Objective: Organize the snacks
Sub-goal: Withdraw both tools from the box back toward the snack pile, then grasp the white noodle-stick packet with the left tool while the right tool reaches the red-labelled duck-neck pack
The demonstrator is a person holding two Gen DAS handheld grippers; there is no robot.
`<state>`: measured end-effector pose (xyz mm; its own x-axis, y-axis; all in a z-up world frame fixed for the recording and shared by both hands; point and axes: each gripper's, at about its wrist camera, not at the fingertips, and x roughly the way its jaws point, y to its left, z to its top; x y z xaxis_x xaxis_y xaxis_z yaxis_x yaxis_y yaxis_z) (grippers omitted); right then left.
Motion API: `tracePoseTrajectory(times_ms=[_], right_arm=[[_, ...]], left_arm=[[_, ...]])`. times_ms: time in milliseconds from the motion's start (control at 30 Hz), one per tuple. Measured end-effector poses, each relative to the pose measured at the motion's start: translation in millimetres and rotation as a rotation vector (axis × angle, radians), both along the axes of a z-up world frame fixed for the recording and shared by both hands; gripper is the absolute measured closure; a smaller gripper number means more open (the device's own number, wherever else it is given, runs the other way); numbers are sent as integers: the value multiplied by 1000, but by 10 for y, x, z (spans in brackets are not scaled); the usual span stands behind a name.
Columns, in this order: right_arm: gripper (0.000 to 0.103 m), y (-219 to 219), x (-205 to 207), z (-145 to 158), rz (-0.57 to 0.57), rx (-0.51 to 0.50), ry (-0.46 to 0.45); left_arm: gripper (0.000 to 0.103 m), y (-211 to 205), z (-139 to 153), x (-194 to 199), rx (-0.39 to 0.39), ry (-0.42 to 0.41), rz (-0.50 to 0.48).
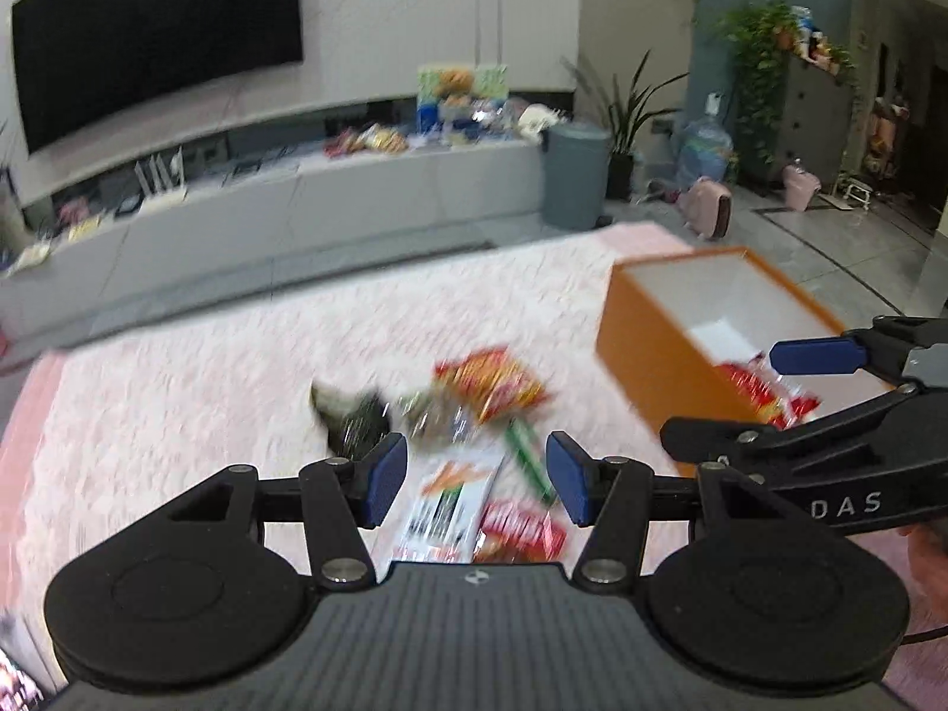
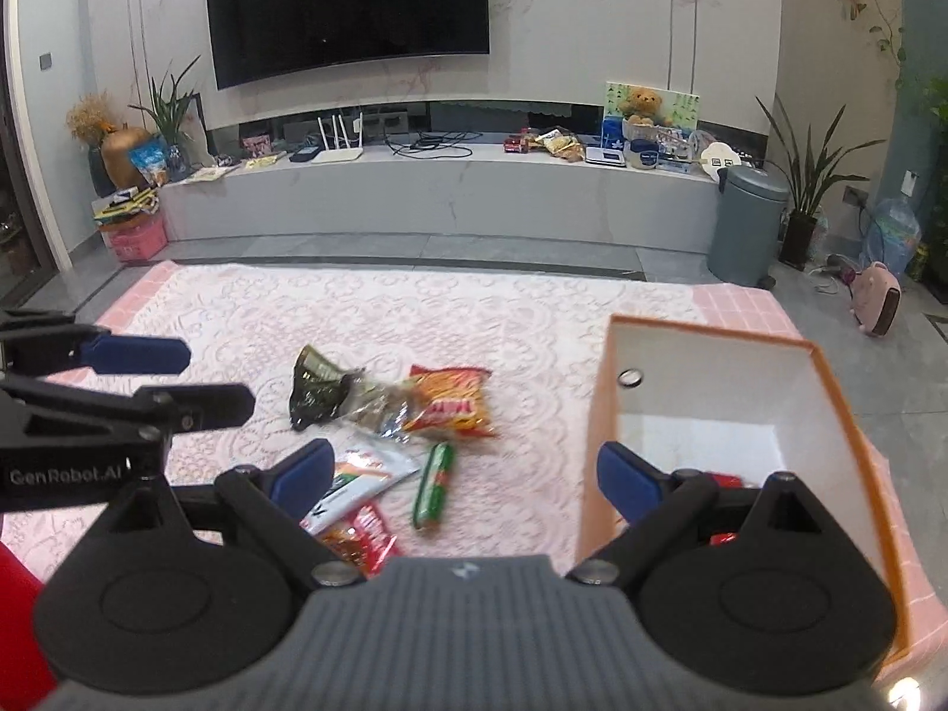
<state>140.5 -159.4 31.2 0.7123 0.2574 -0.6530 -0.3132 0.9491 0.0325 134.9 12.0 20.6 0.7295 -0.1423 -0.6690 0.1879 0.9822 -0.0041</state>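
Snacks, crinkly foil packets (image 2: 415, 415), are lying mid-cloth on the pink lace tablecloth (image 2: 474, 308); some are sitting in the orange cardboard box (image 2: 829, 367) near its right edge. You are holding left gripper (image 1: 477, 477) and right gripper (image 2: 465, 468) apart, empty, ready for picking.

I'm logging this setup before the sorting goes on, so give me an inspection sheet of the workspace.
Surface: pink lace-patterned mat on a grey tiled floor.
Job's things: loose snack packets in a pile, among them an orange chip bag and a green tube; orange box at right, red packets already in it.
Clutter: nothing seen on the mat.
Grippers: left gripper and right gripper both open, empty, above the pile.
Cables: some on the TV bench.
Surroundings: television, grey bin, potted plants.
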Motion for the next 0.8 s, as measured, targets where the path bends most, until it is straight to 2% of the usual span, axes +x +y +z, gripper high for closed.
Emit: tracePoseTrajectory(times_ms=[167,200,267,367,467,633,667,800], right_arm=[[11,182,-97,-304,12,15,27],[12,201,-110,-364,11,20,35],[22,245,-105,-496,13,21,56],[24,308,-102,-670,26,15,84],[26,353,-86,-819,46,20,112],[31,396,43,-1053,21,-18,176],[34,389,74,-1087,16,-13,190],[34,373,212,-1224,6,8,250]], left_arm=[[39,292,-290,-76,-43,77,45],[39,345,-356,-107,-50,93,45],[39,417,-466,-122,-58,130,45],[39,509,-622,-142,-70,180,41],[34,542,-766,-132,-62,234,16],[32,449,-910,-112,-24,244,-47],[32,441,-925,-96,-22,243,-48],[32,485,-1012,81,-47,271,-19]])
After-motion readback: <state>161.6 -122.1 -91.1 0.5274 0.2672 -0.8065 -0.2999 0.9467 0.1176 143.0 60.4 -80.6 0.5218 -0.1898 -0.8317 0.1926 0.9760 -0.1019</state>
